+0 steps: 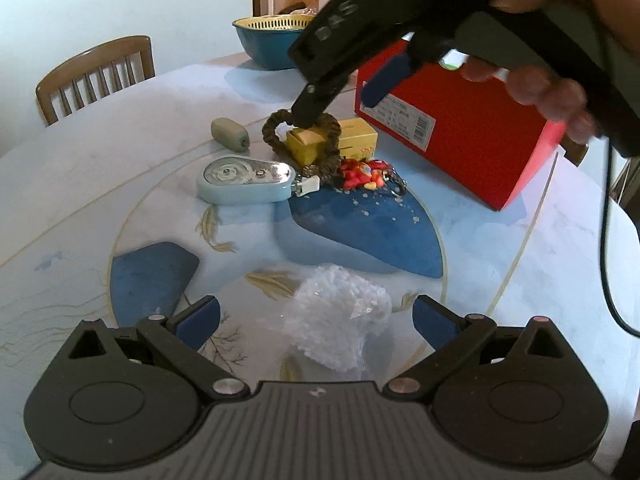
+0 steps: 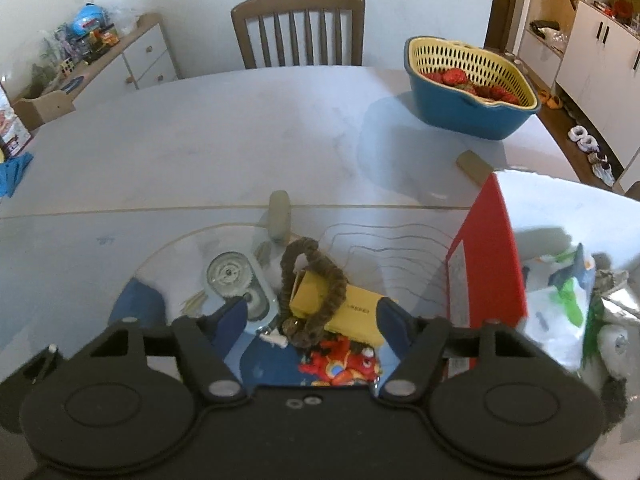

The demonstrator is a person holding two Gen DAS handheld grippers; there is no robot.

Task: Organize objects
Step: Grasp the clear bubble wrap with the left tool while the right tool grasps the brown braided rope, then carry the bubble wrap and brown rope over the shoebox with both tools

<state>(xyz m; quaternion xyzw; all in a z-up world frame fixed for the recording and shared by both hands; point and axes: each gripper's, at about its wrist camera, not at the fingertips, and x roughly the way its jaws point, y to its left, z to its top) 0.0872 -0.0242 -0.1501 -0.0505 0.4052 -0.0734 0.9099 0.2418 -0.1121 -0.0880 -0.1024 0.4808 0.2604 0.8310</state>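
Observation:
My left gripper (image 1: 316,316) is open low over the table, with a crumpled clear plastic bag (image 1: 340,312) lying loose between its fingers. A hand holds my right gripper (image 1: 344,100) above a brown scrunchie (image 1: 270,132) draped over a small yellow box (image 1: 354,140). In the right wrist view the right gripper (image 2: 312,316) is open, its blue pads either side of the scrunchie (image 2: 312,276) and the yellow box (image 2: 352,312), apart from both. A light blue tape dispenser (image 1: 244,180) and a red toy keychain (image 1: 364,172) lie beside them.
An open red box (image 1: 460,128) stands right of the pile, with packets (image 2: 560,312) in it. A grey-green oblong piece (image 1: 230,134) lies behind the dispenser. A blue and yellow basket of strawberries (image 2: 468,84) sits at the far table (image 2: 200,140) edge, with a wooden chair (image 2: 298,28) beyond.

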